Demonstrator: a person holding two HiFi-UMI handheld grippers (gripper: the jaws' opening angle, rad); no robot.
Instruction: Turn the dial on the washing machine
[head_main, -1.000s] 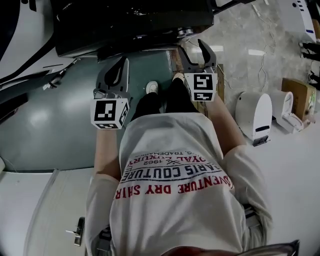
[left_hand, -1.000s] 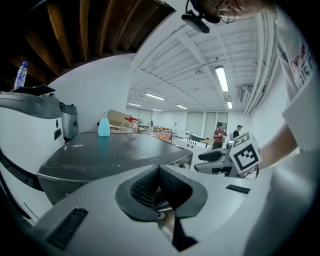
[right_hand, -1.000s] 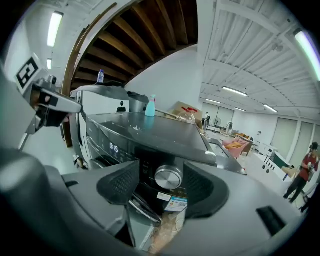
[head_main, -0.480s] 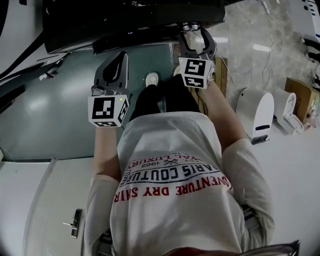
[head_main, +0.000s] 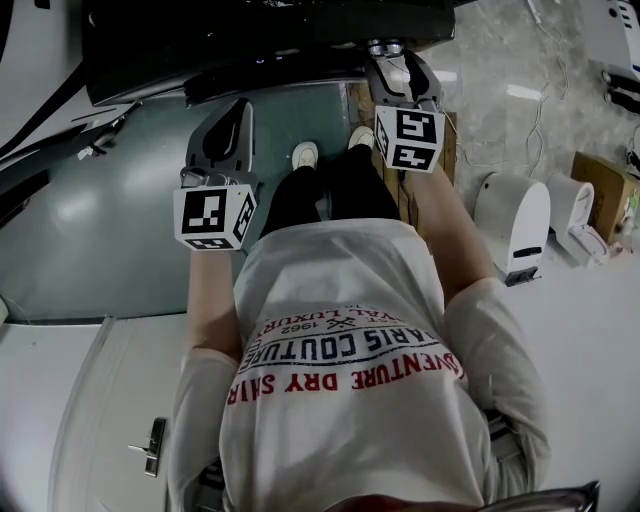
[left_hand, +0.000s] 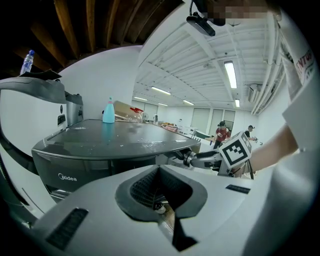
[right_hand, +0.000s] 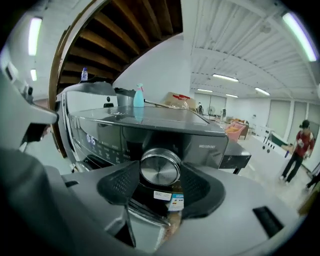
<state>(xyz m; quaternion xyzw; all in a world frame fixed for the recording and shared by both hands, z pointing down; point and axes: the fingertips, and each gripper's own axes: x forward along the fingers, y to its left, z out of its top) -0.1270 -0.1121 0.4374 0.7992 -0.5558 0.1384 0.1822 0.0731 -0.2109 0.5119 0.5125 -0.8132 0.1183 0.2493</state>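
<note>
The dark washing machine (right_hand: 150, 125) fills the top of the head view, its round metal dial (right_hand: 160, 168) on the front panel. My right gripper (head_main: 398, 70) reaches up to that dial (head_main: 385, 47). In the right gripper view the dial sits between the two ribbed pads (right_hand: 120, 182), close to both. The jaws are closing and I see no firm press on the dial. My left gripper (head_main: 232, 120) hangs lower and to the left, in front of the machine (left_hand: 100, 145), its jaws shut with nothing in them.
A blue spray bottle (right_hand: 138, 96) stands on the machine's lid. A large grey-green curved panel (head_main: 100, 220) lies at the left. White appliances (head_main: 512, 225) and a cardboard box (head_main: 600, 190) stand on the floor at the right. A person (right_hand: 300, 145) stands far off.
My right gripper has moved forward from in front of the machine to the dial, which now sits between its jaws. The left gripper has hardly shifted.
</note>
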